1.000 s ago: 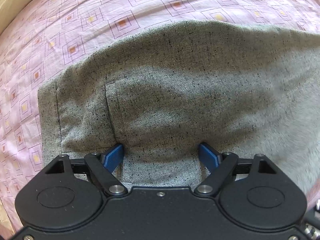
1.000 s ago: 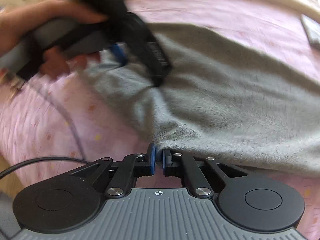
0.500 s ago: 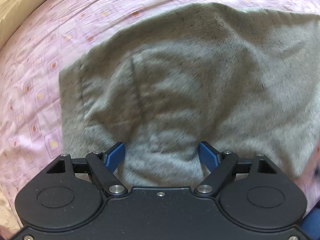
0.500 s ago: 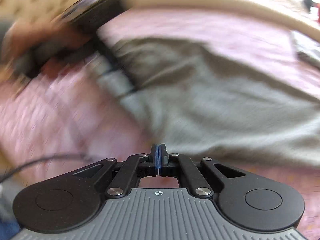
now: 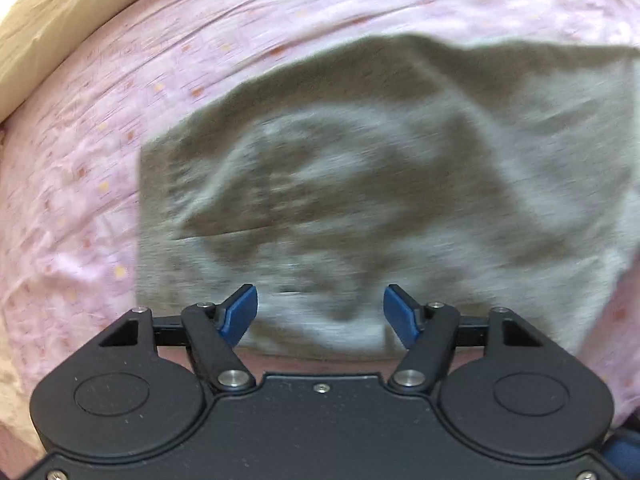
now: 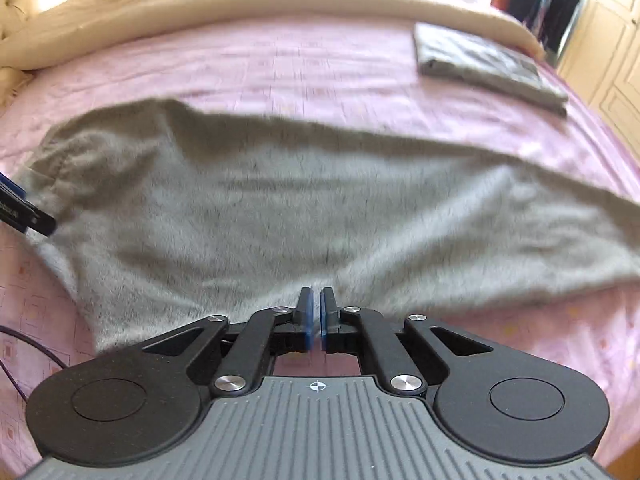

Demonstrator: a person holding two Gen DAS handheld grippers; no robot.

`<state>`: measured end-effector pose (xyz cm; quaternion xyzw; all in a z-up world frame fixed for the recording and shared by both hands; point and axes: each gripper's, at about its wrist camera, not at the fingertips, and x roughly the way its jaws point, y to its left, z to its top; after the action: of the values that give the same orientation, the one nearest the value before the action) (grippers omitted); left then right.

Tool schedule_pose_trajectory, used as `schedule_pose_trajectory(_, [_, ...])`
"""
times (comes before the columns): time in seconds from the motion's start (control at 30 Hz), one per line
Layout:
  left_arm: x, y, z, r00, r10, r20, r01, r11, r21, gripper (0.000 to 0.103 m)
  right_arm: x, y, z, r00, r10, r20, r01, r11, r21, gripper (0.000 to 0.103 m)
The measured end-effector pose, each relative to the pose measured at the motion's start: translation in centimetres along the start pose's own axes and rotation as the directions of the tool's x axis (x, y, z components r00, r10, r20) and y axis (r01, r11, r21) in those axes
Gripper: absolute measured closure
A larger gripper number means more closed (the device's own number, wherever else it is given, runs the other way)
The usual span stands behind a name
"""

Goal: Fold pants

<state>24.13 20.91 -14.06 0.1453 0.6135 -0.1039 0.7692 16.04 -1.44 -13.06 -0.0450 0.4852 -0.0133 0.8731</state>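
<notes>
- Lying spread across the pink patterned bedsheet (image 6: 320, 68), the grey knitted pants (image 6: 304, 208) stretched from the left side of the right wrist view far over to its right edge, rumpled at the left end.
- In the left wrist view the same pants (image 5: 380, 184) filled the middle of the picture, blurred, with one straight edge towards the left and sheet (image 5: 80, 168) showing beyond it.
- The left gripper (image 5: 320, 312) pointed steeply down over the near edge of the cloth; its blue-padded jaws stood well apart and had just been closing somewhat. Cloth lay beneath the gap, but neither pad pressed on it, so nothing was held.
- The right gripper (image 6: 316, 316) had its blue pads drawn almost together, only a thin slit between them. Its tips sat at the near hem of the pants; I could not tell whether a pinch of fabric was caught there, and none showed in the slit.
- At the far left of the right wrist view, a black and blue part of the left gripper (image 6: 24, 216) sat against the rumpled end of the pants.
- A folded grey garment (image 6: 488, 68) lay on the sheet further back to the right, well apart from the pants.
- A cream quilt (image 6: 240, 0) ran along the far side of the bed.
- A thin dark cable (image 6: 24, 348) crossed the sheet at lower left.
</notes>
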Motion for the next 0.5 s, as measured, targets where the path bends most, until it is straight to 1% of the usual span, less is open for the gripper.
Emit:
schedule_pose_trajectory(0.07, [-0.4,-2.2,-0.2,0.999,-0.033,0.019,0.033,0.999,0.011,0.032,0.5,-1.4,0.2,1.000,-0.024,-0.002,0.024,0.999,0.038,0.099])
schedule_pose_trajectory(0.13, [-0.2,-4.1,-0.6,0.999,-0.035,0.029,0.034,0.999,0.035,0.031,1.4,-2.9,0.6,0.999,-0.046,-0.004,0.046,0.997,0.054,0.099])
schedule_pose_trajectory(0.17, [0.1,-4.9,-0.8,0.999,-0.018,0.030,0.016,0.999,0.039,0.031,2.1,-3.5,0.9,0.999,-0.044,-0.005,0.044,0.998,0.051,0.098])
schedule_pose_trajectory(0.2, [0.7,-5.5,-1.1,1.000,0.017,0.018,-0.018,0.999,0.038,0.026,2.6,-4.0,0.9,0.999,-0.029,-0.016,0.030,0.999,0.037,0.098])
schedule_pose_trajectory(0.23, [1.7,-5.7,-1.3,0.998,0.064,-0.020,-0.063,0.998,0.028,0.025,3.5,-4.3,0.9,0.999,-0.003,-0.049,0.003,1.000,0.006,0.097])
schedule_pose_trajectory(0.27, [2.6,-5.5,-1.6,0.993,0.101,-0.059,-0.101,0.995,0.007,0.021,4.5,-4.2,0.7,0.995,0.019,-0.095,-0.023,0.999,-0.044,0.097])
schedule_pose_trajectory(0.3, [2.6,-5.0,-1.7,0.993,0.096,-0.062,-0.099,0.994,-0.044,0.019,4.5,-4.1,0.7,0.996,0.037,-0.078,-0.045,0.993,-0.109,0.097])
schedule_pose_trajectory(0.33, [2.5,-4.6,-1.4,0.993,0.071,-0.090,-0.078,0.993,-0.086,0.027,4.4,-4.0,0.9,0.995,0.054,-0.085,-0.068,0.983,-0.168,0.097])
schedule_pose_trajectory(0.37, [2.0,-4.3,-1.2,0.993,0.054,-0.107,-0.066,0.992,-0.109,0.033,4.2,-4.2,1.3,0.992,0.076,-0.102,-0.094,0.977,-0.192,0.097])
schedule_pose_trajectory(0.4, [1.3,-4.2,-0.8,0.993,0.058,-0.102,-0.070,0.991,-0.115,0.040,3.7,-4.8,1.7,0.988,0.115,-0.099,-0.131,0.975,-0.178,0.097])
schedule_pose_trajectory(0.43, [0.3,-4.3,-0.2,0.993,0.083,-0.078,-0.092,0.989,-0.116,0.040,3.1,-5.5,2.1,0.985,0.157,-0.073,-0.166,0.974,-0.154,0.097])
schedule_pose_trajectory(0.47, [-0.9,-4.4,0.5,0.992,0.115,-0.044,-0.119,0.986,-0.117,0.039,2.6,-6.2,2.5,0.984,0.176,-0.041,-0.180,0.973,-0.145,0.097])
schedule_pose_trajectory(0.5, [-1.7,-5.1,1.6,0.990,0.137,-0.016,-0.138,0.982,-0.126,0.036,2.3,-6.9,2.9,0.984,0.177,-0.012,-0.177,0.973,-0.149,0.097])
